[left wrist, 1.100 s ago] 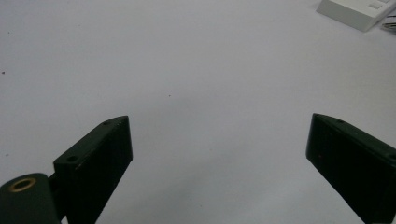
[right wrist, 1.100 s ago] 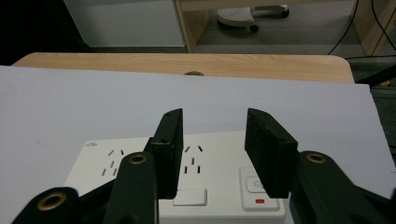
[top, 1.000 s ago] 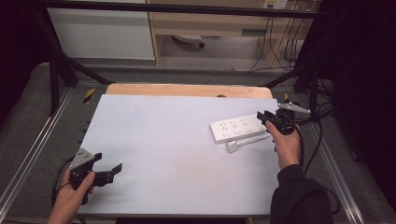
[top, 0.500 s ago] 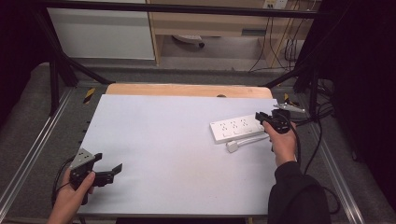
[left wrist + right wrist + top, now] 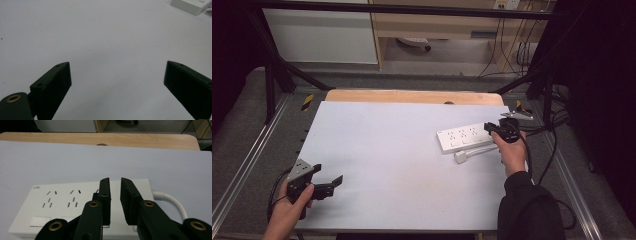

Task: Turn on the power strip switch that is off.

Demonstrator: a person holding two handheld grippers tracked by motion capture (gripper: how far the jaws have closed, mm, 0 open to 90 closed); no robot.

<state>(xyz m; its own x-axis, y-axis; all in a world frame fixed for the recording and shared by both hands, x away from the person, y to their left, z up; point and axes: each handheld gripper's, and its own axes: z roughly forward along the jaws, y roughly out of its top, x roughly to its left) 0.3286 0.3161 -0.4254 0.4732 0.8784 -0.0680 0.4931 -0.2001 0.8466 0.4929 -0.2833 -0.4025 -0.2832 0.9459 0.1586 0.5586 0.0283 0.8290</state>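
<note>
Wide bare stretch of table [image 5: 387, 150] between the left gripper [image 5: 328, 181] at the near left corner and the power strip [image 5: 462, 138] at the right, open for passage in any direction. Right side obstructed by the power strip, its white cable and plug [image 5: 461, 157] just beside it, and the right gripper [image 5: 490, 126] poised over the strip's end. Beyond the far edge, black frame bars [image 5: 277, 75] to both sides.

Left gripper [image 5: 331, 184] fingers wide apart, right gripper [image 5: 115, 192] fingers just closing, narrow gap.
</note>
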